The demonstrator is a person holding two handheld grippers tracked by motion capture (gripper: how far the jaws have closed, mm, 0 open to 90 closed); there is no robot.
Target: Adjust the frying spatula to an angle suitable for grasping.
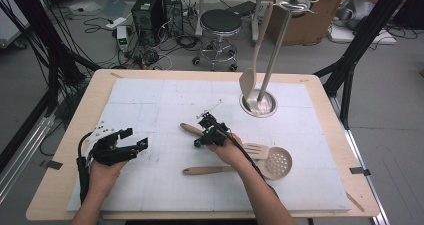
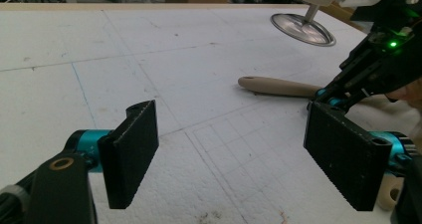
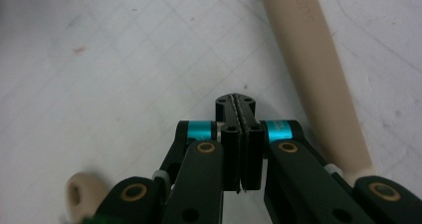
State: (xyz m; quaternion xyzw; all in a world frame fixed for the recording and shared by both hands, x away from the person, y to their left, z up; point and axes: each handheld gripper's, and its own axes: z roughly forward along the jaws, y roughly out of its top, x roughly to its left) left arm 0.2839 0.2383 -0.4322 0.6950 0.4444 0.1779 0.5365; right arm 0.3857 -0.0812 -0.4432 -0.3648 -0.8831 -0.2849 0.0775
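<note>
My left gripper [image 1: 136, 138] rests at the left of the white mat [image 1: 150, 100], jaws wide open [image 2: 239, 154] with nothing between them. My right gripper [image 1: 200, 141] hovers near the mat's middle, jaws shut [image 3: 235, 103] and empty, just beside the handle of a beige slotted turner [image 1: 256, 150]. That handle [image 3: 318, 79] runs along the right of the shut jaws, apart from them. A beige skimmer [image 1: 277, 162] lies nearer the front edge, and its handle end [image 3: 79, 196] shows low on the left. The turner's handle [image 2: 278, 87] and the right gripper [image 2: 378, 64] lie ahead of the left jaws.
A metal utensil stand [image 1: 259, 104] rises at the mat's back right with a beige spoon [image 1: 247, 80] hanging from it; its round base [image 2: 301, 30] shows far off. Behind the table are a stool [image 1: 220, 22], computer cases and cables. The wooden table edge [image 1: 65, 150] frames the mat.
</note>
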